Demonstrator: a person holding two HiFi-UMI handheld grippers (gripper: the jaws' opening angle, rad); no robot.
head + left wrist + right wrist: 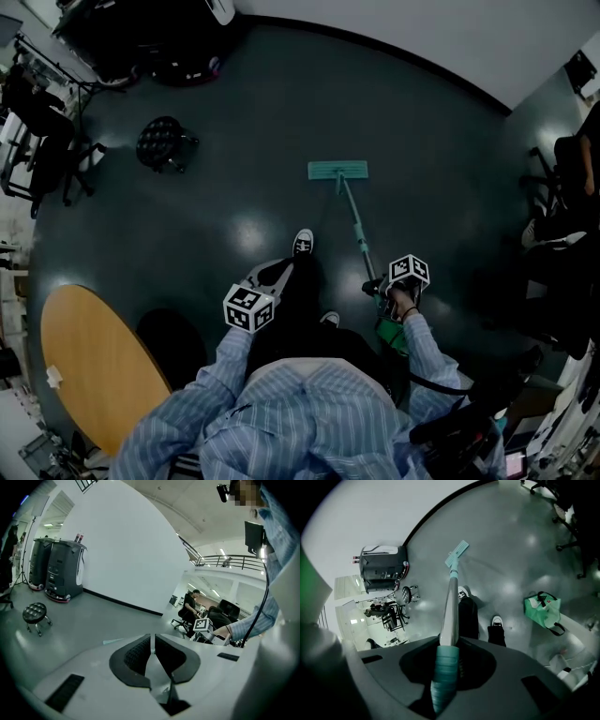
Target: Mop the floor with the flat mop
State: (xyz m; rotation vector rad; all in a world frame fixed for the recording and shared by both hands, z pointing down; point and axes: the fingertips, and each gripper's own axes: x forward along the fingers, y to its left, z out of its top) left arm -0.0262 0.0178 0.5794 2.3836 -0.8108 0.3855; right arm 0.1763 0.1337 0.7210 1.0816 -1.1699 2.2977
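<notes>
The flat mop [338,170] has one slim teal rectangular head lying flat on the dark glossy floor [234,206], ahead of the person. Its silvery pole slants back to a ribbed teal grip. In the right gripper view that grip sits between the jaws of the right gripper [446,667], which are clamped on it, with the pole running away to the head. The left gripper [153,651] is held off the mop beside the person's knee, its jaws pressed together with nothing between them.

Two black-and-white shoes [303,242] stand near the pole, the front one just left of it. One green bag [543,609] lies on the floor by the person's right side. One round black stool [164,142] stands well apart to the left of the mop head, and two dark machines [63,569] are parked at the white wall beyond. One round wooden desk [89,361] sits at the person's left, and office chairs [47,141] line the room's edges
</notes>
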